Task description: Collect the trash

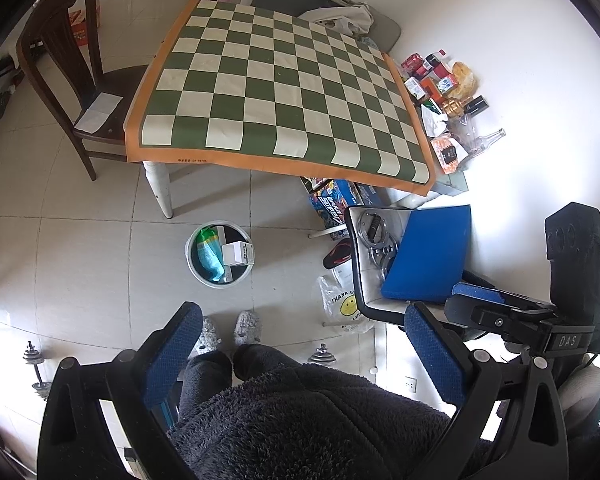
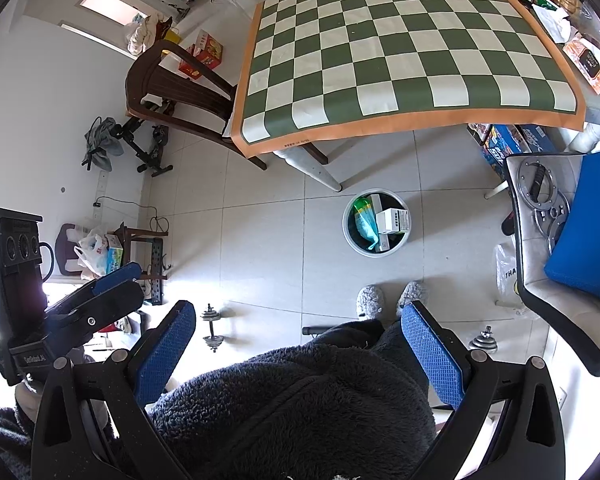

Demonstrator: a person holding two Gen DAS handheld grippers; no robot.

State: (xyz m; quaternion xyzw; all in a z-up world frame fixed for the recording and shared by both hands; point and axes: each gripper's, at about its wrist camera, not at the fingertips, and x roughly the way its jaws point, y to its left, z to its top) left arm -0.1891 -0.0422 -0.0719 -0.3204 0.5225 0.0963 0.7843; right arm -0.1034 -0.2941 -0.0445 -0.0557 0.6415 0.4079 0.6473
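A round grey trash bin [image 1: 192,261] stands on the tiled floor in front of the table; it holds a green-blue packet [image 1: 209,254] and a white box [image 1: 238,254]. The bin shows in the right wrist view too [image 2: 350,236]. My left gripper [image 1: 300,354] is open and empty, held high over the person's dark fleece lap. My right gripper [image 2: 300,350] is open and empty at the same height. A table with a green-and-cream checkered cloth [image 1: 284,92] is bare on top; its cloth also fills the upper right wrist view [image 2: 404,44].
A heap of packets, boxes and bottles [image 1: 446,96] lies beside the table's right edge. A dark wooden chair [image 1: 64,76] stands at the left. A chair with a blue cushion [image 1: 432,254] is at the right. Dumbbells [image 2: 212,328] and a plastic bag [image 1: 340,304] lie on the floor.
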